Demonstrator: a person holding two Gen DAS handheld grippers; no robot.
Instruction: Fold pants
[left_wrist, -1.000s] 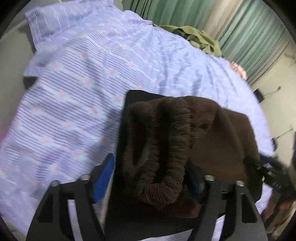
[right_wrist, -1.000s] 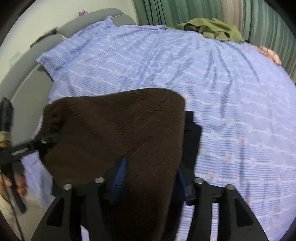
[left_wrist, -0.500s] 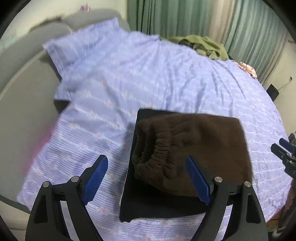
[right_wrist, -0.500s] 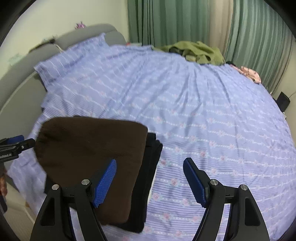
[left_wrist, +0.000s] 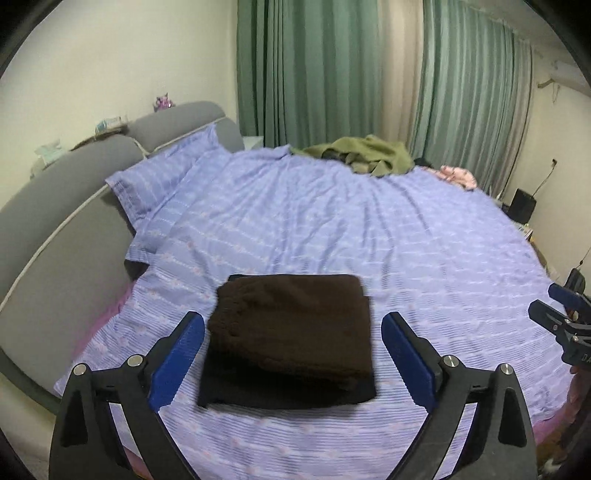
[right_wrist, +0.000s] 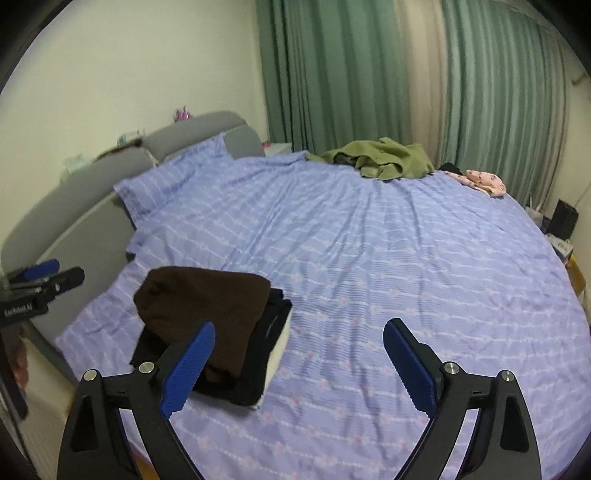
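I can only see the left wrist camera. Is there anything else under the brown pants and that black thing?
Observer: Yes. The right wrist view shows a white layer under the black garment, which lies below the brown pants.
Operator: Is my other gripper holding something?
Observer: No. The right gripper has its jaws opening, and nothing is held between them.

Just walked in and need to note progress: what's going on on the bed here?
A person with a gripper in each hand is folding clothes. The brown pants lie folded on top of a black folded garment near the edge of the bed. The left gripper and right gripper are both opening, with nothing between their fingers. A green garment lies unfolded at the far side.
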